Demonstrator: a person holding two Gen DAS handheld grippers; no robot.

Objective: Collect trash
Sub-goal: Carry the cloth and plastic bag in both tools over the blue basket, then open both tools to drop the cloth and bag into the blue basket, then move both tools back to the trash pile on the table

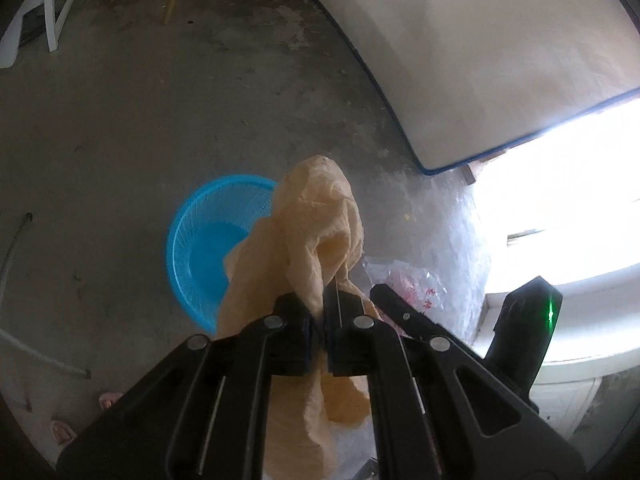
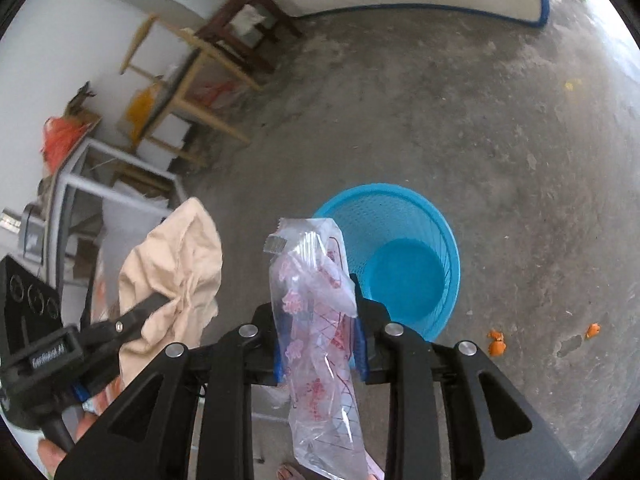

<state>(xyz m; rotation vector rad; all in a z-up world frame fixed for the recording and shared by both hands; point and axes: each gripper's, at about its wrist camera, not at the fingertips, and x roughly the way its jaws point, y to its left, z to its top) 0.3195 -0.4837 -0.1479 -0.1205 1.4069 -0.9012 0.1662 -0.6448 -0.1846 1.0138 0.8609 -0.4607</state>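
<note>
Left gripper (image 1: 318, 316) clamped tight on tan plastic bag (image 1: 316, 224). Right gripper (image 2: 318, 344), jaws part-spread, pinches clear printed wrapper (image 2: 316, 304). Blue mesh basket (image 2: 436, 232) on concrete floor, just ahead below both. Centre each piece over rim before release; drop one at a time, low, so light film falls inside.

the left gripper (image 1: 318, 312) is clamped on a crumpled tan cloth (image 1: 308, 236). beyond it a blue basket (image 1: 200, 248) sits on the concrete floor (image 1: 140, 128), away from its edges.

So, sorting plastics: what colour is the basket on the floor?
Bright blue basket, clearest in the right wrist view.
</note>
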